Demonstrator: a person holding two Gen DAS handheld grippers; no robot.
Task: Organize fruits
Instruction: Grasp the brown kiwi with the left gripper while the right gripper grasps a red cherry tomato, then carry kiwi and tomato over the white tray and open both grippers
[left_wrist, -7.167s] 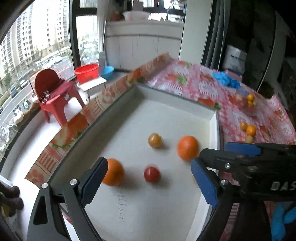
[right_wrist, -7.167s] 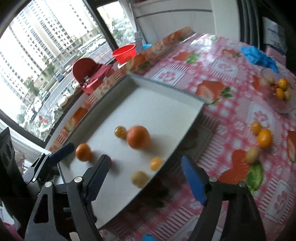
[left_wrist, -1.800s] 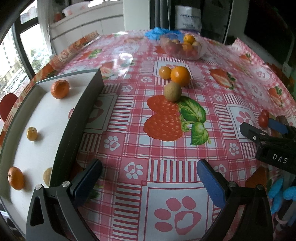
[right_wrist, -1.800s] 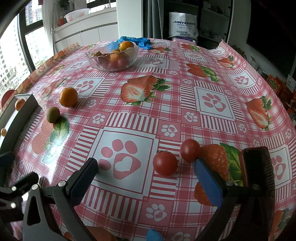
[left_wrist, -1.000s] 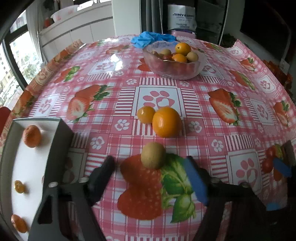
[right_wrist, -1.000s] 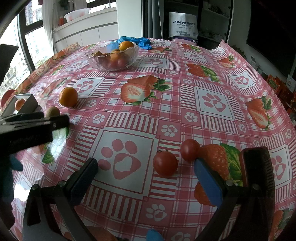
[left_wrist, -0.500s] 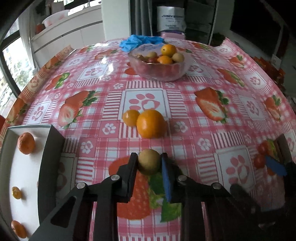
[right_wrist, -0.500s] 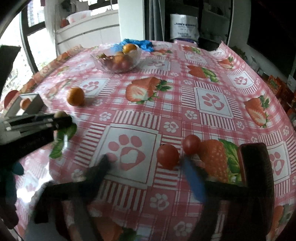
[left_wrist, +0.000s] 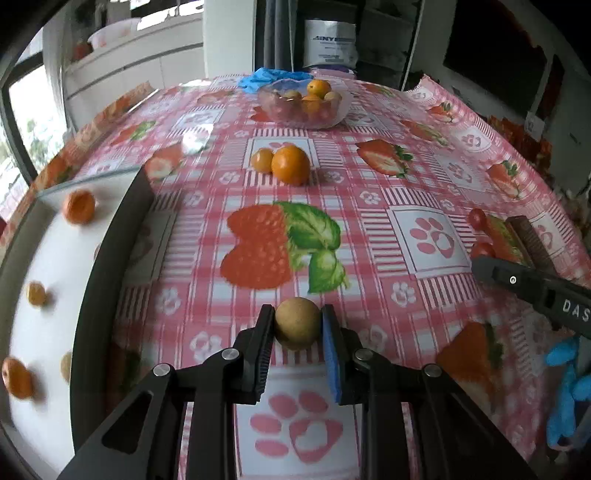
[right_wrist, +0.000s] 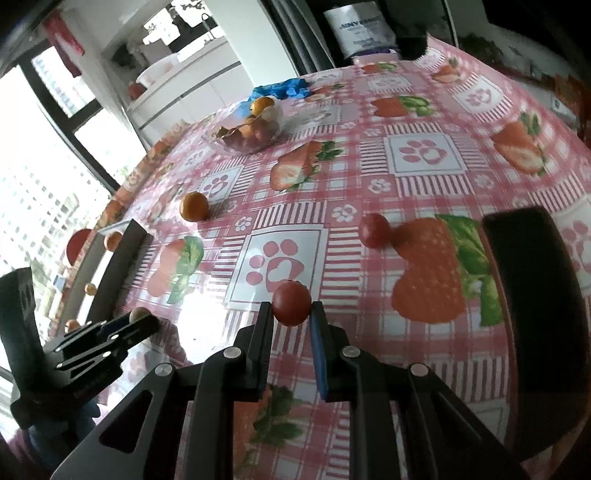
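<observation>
My left gripper (left_wrist: 297, 325) is shut on a round tan-brown fruit (left_wrist: 297, 323) and holds it above the checked tablecloth. My right gripper (right_wrist: 291, 310) is shut on a red cherry tomato (right_wrist: 291, 302). A second red tomato (right_wrist: 373, 230) lies on the cloth further right. Two oranges (left_wrist: 290, 164) lie side by side mid-table. The white tray (left_wrist: 51, 266) at the left holds several small fruits, among them an orange (left_wrist: 78, 205). The left gripper with its fruit also shows at the left of the right wrist view (right_wrist: 139, 314).
A glass bowl (left_wrist: 304, 107) of mixed fruit stands at the far side, with blue gloves (left_wrist: 273, 77) behind it. A dark flat block (right_wrist: 532, 295) lies at the right. The tray's dark wall (left_wrist: 110, 258) rises beside the cloth.
My left gripper has lifted the tan fruit off the cloth and drawn back. My right gripper has closed on the nearer red tomato and raised it; the other tomato stays put.
</observation>
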